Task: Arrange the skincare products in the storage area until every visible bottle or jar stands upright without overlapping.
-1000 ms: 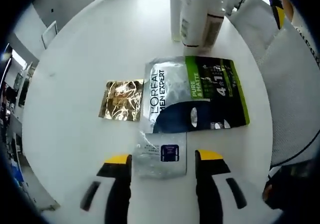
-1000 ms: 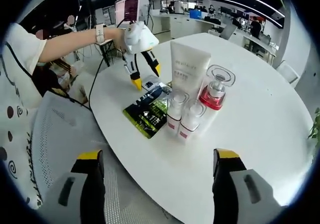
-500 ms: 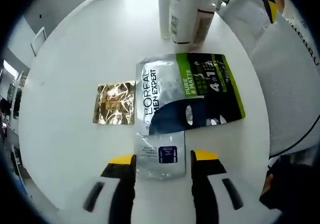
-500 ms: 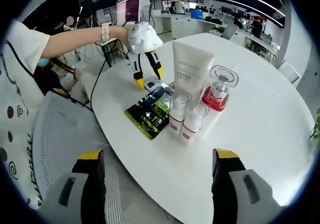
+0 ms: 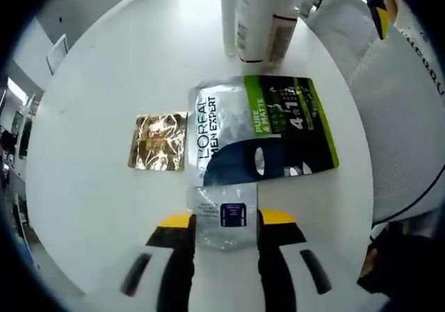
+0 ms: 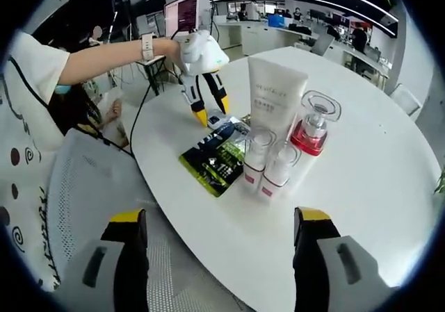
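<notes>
A small silver sachet (image 5: 224,215) lies flat on the round white table (image 5: 104,69). My left gripper (image 5: 227,219) is open, its yellow-tipped jaws standing close along the sachet's two side edges. Beyond it lie a green and silver L'Oreal pouch (image 5: 261,131) and a gold sachet (image 5: 158,140). In the right gripper view a white tube (image 6: 276,100), a red-based bottle with a clear cap (image 6: 313,135) and two small pink-labelled bottles (image 6: 256,159) stand upright together beside the pouch (image 6: 219,159). The left gripper (image 6: 211,117) points down at the table there. My right gripper (image 6: 215,222) is wide open, off the table's near edge.
A white mesh chair (image 6: 76,187) stands at the table's edge, seen also as the chair (image 5: 403,110) in the left gripper view. A person's arm with a watch (image 6: 104,55) reaches in from the left. Desks and a monitor (image 6: 182,10) fill the room behind. Bare tabletop (image 6: 368,180) extends right of the bottles.
The left gripper's jaws have narrowed from well outside the silver sachet to right along its edges. The right gripper's camera has drifted a little; the bottles stand as before.
</notes>
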The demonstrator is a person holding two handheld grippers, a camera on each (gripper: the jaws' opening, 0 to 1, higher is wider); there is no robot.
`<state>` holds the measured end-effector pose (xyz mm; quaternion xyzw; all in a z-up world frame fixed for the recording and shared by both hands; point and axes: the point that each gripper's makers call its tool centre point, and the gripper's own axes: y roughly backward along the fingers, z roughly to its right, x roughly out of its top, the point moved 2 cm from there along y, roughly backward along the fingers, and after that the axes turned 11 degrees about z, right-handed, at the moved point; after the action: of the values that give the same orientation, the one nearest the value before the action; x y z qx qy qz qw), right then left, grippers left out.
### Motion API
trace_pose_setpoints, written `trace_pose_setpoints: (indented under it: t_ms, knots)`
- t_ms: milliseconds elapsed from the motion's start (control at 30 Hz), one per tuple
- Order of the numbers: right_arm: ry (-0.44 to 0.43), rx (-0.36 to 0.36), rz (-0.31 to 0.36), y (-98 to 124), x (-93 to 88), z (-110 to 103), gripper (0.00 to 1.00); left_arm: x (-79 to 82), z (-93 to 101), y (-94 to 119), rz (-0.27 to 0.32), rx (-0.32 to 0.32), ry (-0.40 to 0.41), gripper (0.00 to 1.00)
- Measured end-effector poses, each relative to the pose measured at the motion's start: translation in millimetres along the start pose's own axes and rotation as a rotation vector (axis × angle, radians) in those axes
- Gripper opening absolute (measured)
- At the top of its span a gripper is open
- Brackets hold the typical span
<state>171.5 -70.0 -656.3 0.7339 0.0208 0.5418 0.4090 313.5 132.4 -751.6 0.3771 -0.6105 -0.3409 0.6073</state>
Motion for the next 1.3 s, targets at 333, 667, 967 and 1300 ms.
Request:
trace_pose_setpoints:
  t_ms: [333,667,967,1300]
  knots:
    - [-0.006,0.006,-0.002,0,-2.5,-3,0.87,2.7,-3.4,1,-0.003,0.046,-0.051,0.40]
    - [-0.009,0.026,-0.010,-3,-4.8,-9,0.86,6.1,-6.4,1,0.015,0.050,-0.039,0.41]
    - [-0.016,0.031,-0.017,-4,-6.4,-9,0.85,4.0,-9.1,-1,0.010,0.014,-0.006,0.40]
    - [-0.017,0.042,-0.019,-7,-6.9,-11,0.84,2.8,-9.8,-1,0.006,0.007,0.031,0.39]
